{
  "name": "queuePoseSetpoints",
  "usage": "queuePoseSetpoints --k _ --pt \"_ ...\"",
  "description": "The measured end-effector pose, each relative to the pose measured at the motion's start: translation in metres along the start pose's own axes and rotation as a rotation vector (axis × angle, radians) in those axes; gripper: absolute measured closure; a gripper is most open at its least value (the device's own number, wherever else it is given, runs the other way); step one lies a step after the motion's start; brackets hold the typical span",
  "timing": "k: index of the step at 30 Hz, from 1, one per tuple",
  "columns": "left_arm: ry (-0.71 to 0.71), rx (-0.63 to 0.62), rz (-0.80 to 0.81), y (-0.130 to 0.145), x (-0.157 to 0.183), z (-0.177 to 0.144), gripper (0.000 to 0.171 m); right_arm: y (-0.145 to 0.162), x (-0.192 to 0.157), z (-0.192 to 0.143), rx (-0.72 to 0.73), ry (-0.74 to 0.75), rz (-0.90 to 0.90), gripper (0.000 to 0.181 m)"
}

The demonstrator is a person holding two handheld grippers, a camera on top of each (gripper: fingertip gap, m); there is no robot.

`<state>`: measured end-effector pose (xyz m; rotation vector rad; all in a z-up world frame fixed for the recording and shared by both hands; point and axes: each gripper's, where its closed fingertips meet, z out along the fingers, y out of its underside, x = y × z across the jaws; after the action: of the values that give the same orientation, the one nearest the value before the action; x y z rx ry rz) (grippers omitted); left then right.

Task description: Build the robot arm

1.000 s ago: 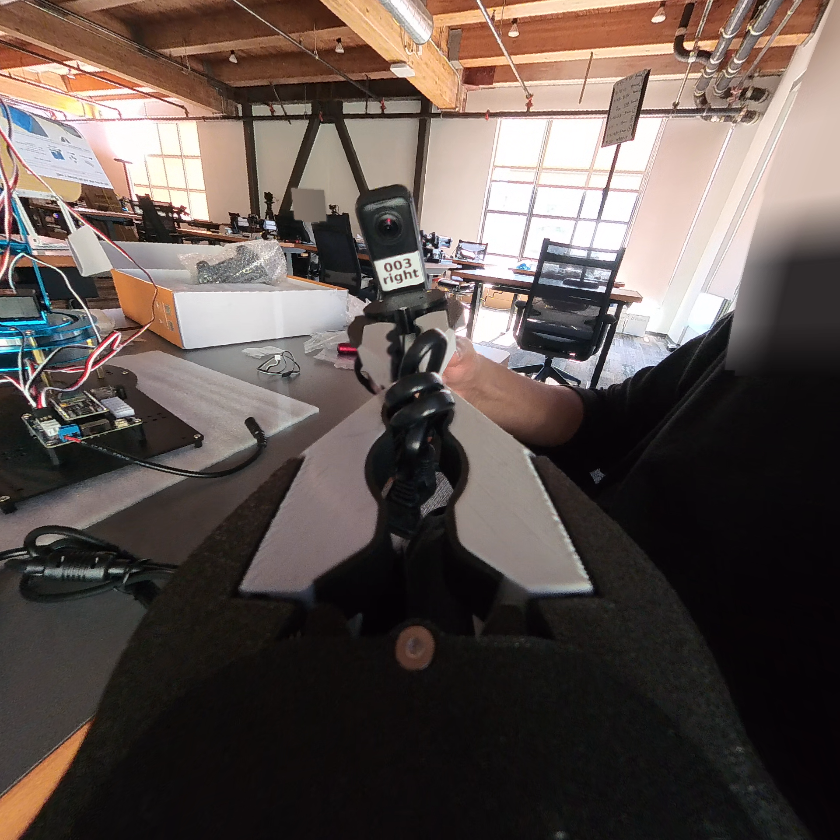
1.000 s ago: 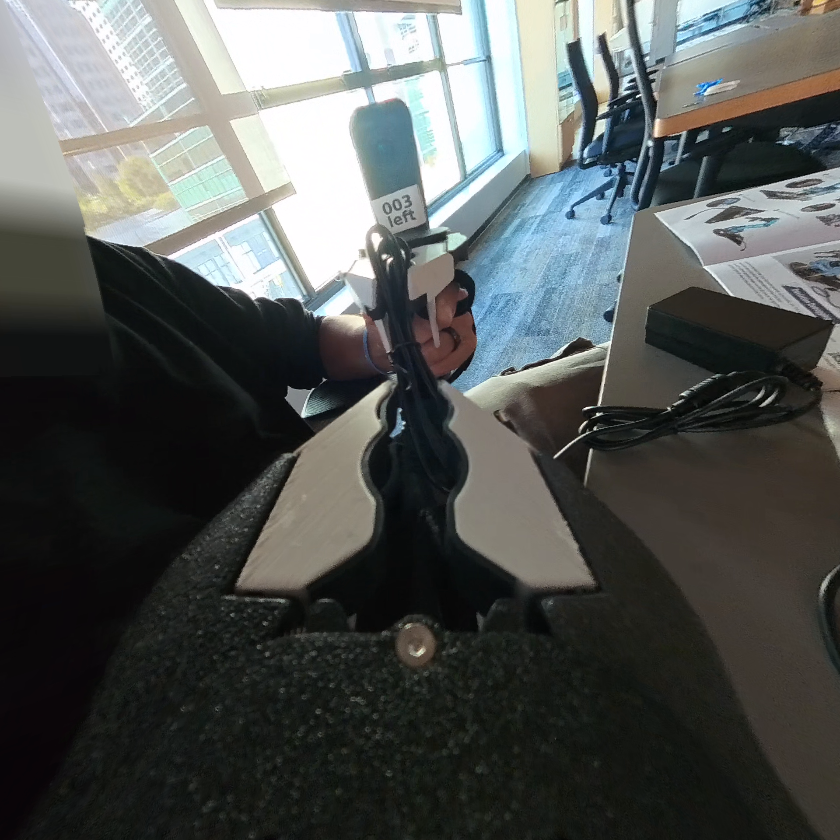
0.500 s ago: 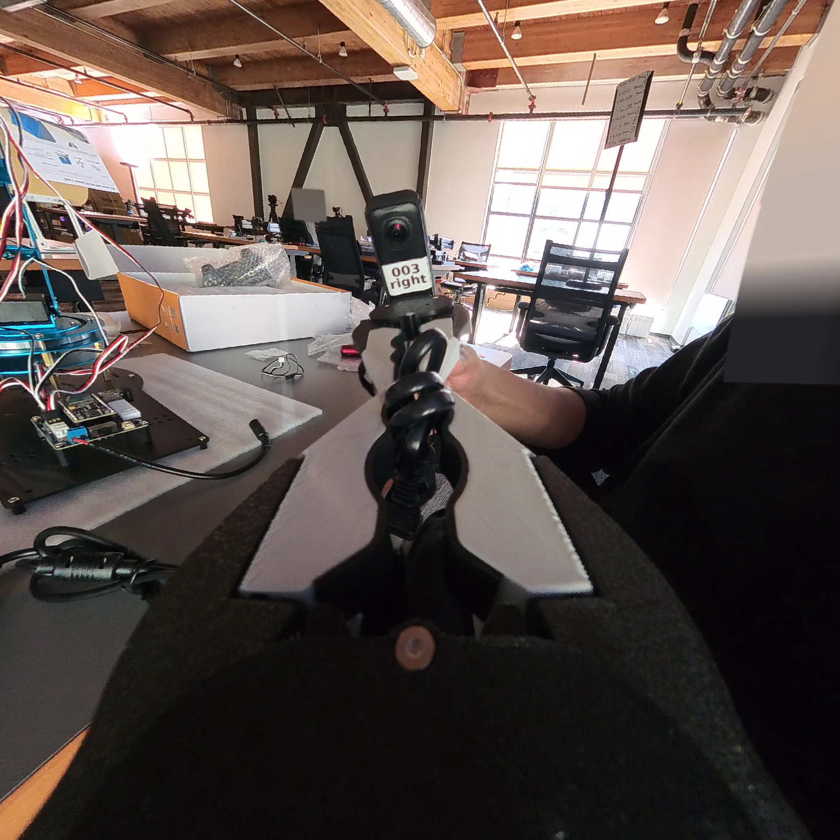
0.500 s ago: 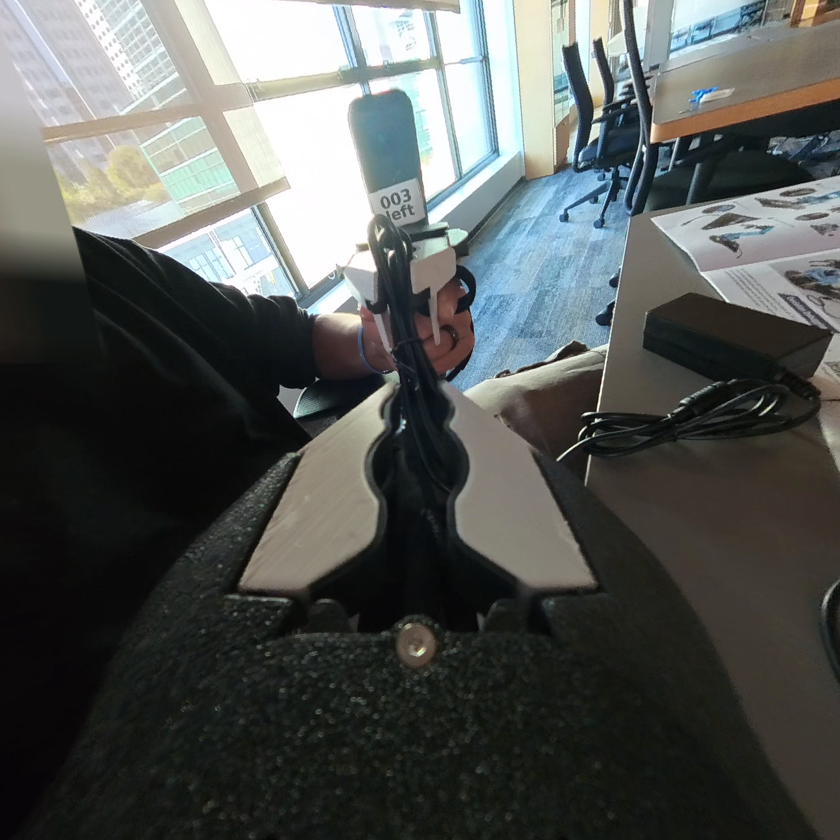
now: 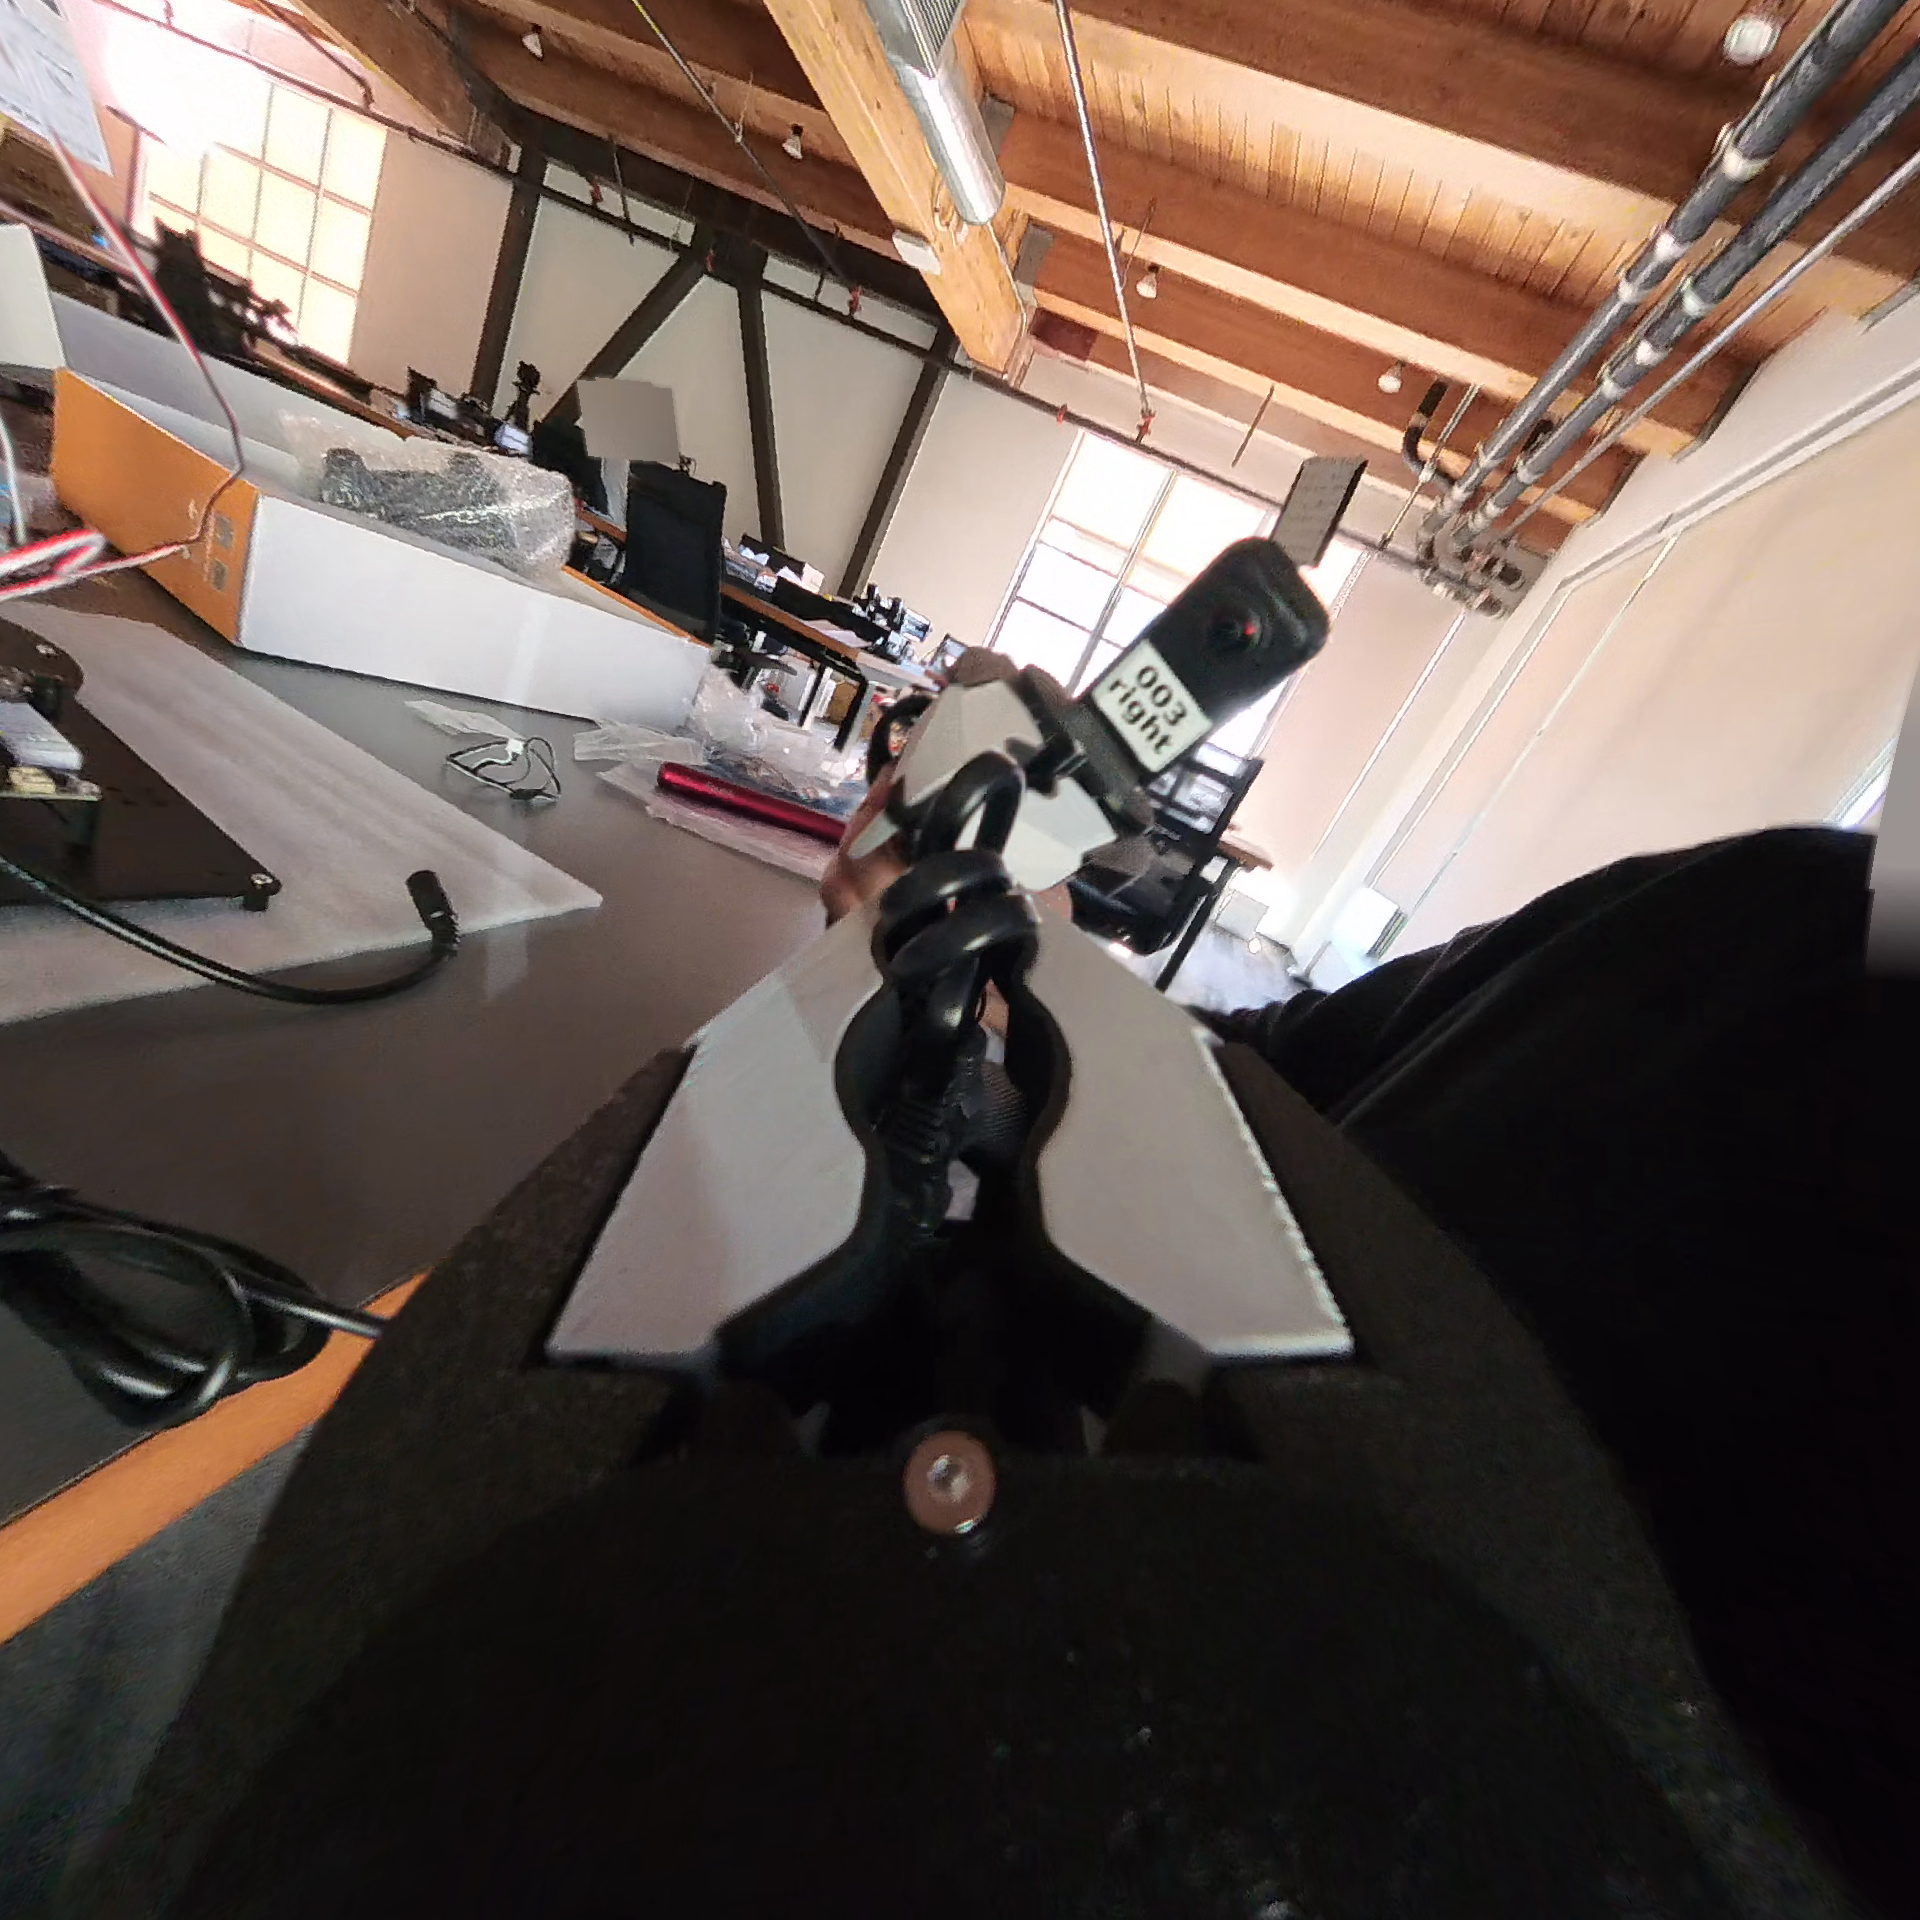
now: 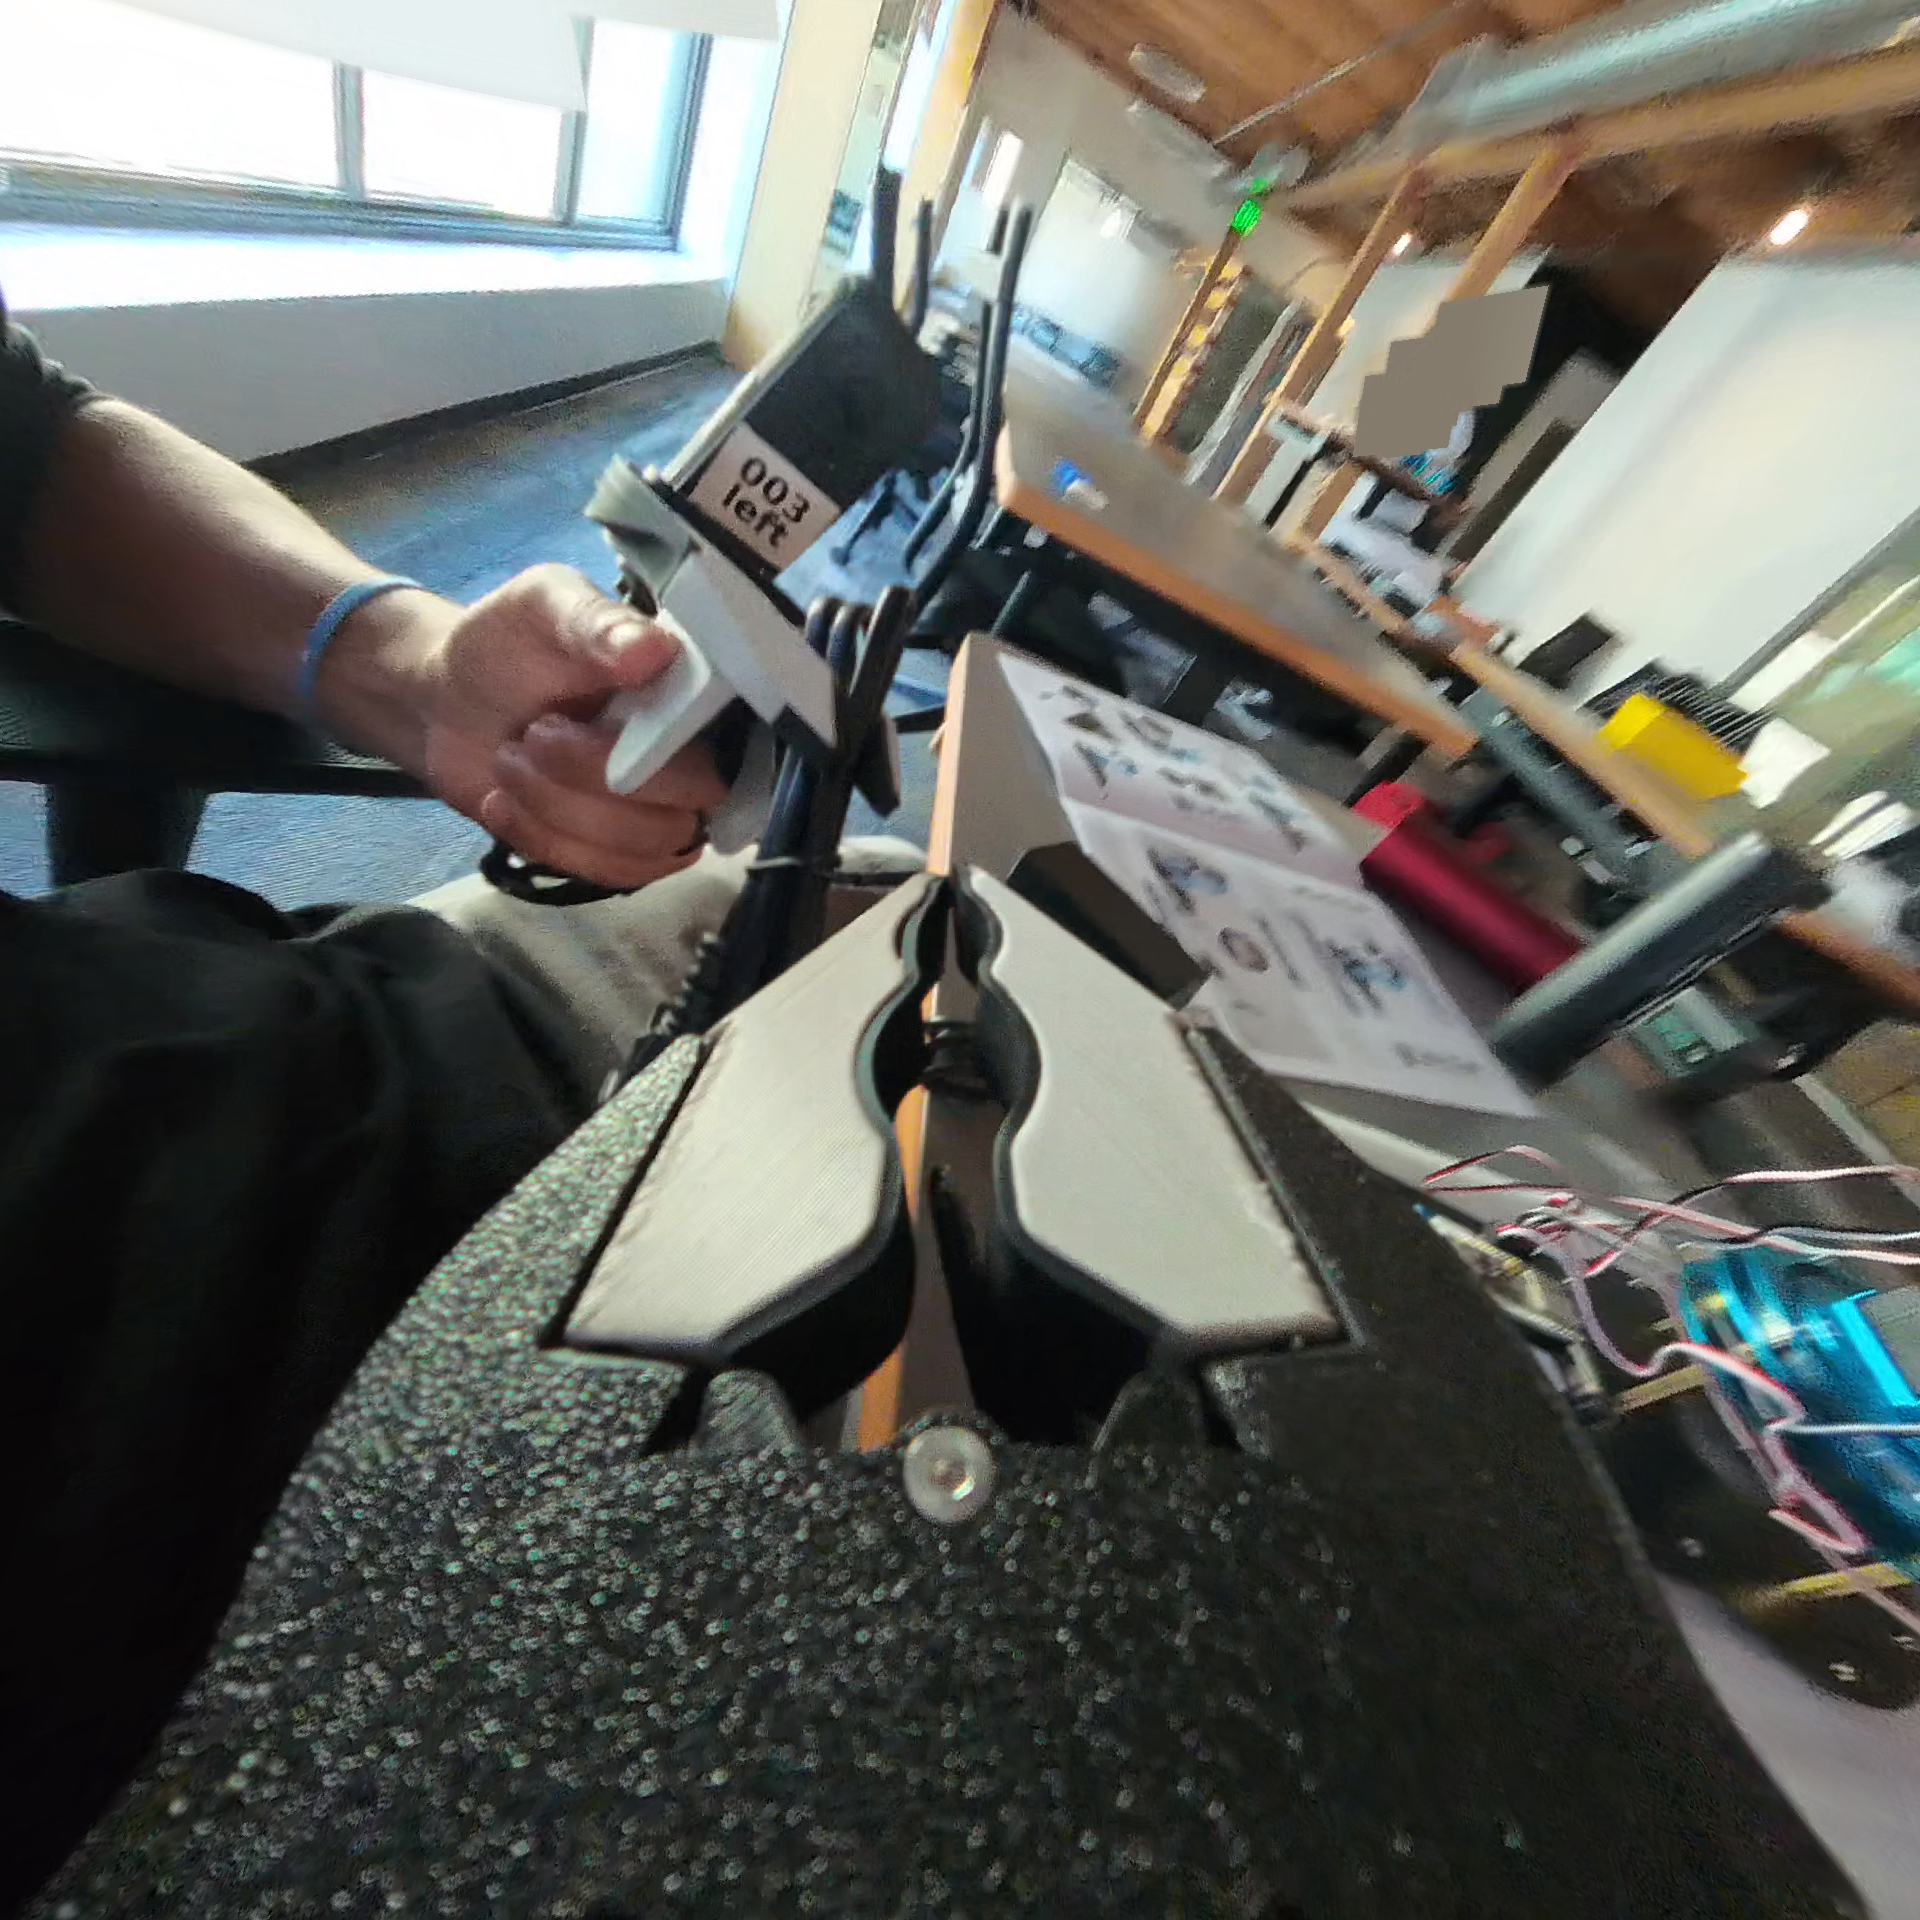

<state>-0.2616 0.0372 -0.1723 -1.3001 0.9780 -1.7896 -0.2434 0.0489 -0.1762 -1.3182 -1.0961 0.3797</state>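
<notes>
A bundled black cable (image 5: 935,909) sits between the shut white fingers of my left gripper (image 5: 951,935), held up off the grey table's edge. Its loop reaches into my right gripper (image 5: 971,831), which faces me, tilted. In the right wrist view my right gripper (image 6: 953,891) is shut, with a thin ribbed black piece of cable in the gap behind its tips. The rest of the cable bundle (image 6: 758,914) runs past the left of its fingers up to the left gripper (image 6: 857,758), held by a hand (image 6: 561,748).
The grey table (image 5: 468,1039) carries a white and orange box (image 5: 416,613), a black board on white foam (image 5: 156,831), a loose plug lead (image 5: 312,987), a coiled cable (image 5: 125,1288) and a red cylinder (image 5: 727,800). A black adapter (image 6: 1101,925), printed sheets (image 6: 1247,883) and a blue wired device (image 6: 1787,1351) lie nearby. Left and right tips are no more than a few centimetres apart.
Both grippers have tilted. The right gripper has swung right toward the table, so the bundle now lies left of its fingers. The left gripper still grips the cable.
</notes>
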Motion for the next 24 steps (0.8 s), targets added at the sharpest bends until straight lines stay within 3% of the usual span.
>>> queuePoseSetpoints --k 5,9,11,13,15,19,21,24 --pt "-0.088 -0.105 0.228 0.010 -0.001 0.003 0.161 -0.019 -0.012 0.000 0.091 -0.030 0.002 0.181" --pt "-0.190 -0.157 0.340 0.013 -0.012 0.002 0.162 -0.025 -0.050 -0.002 0.151 -0.335 0.149 0.181" --pt "-0.234 -0.150 0.346 0.009 -0.022 -0.003 0.162 -0.020 -0.065 -0.005 0.113 -0.478 0.223 0.181" --pt "-0.211 -0.110 0.294 0.001 -0.022 -0.008 0.162 0.009 -0.058 0.003 -0.029 -0.398 0.131 0.181" --pt "-0.203 -0.092 0.289 -0.004 -0.019 -0.011 0.162 0.020 -0.045 0.006 -0.067 -0.322 0.113 0.181" --pt "-0.206 -0.093 0.311 -0.005 -0.015 -0.010 0.161 -0.001 -0.014 0.002 0.049 -0.170 0.185 0.179" --pt "-0.210 -0.094 0.306 -0.005 -0.016 -0.010 0.162 -0.003 -0.005 0.000 0.052 -0.119 0.198 0.164" --pt "-0.214 -0.099 0.296 -0.003 -0.018 -0.010 0.161 -0.005 -0.003 0.000 0.040 -0.058 0.116 0.170"
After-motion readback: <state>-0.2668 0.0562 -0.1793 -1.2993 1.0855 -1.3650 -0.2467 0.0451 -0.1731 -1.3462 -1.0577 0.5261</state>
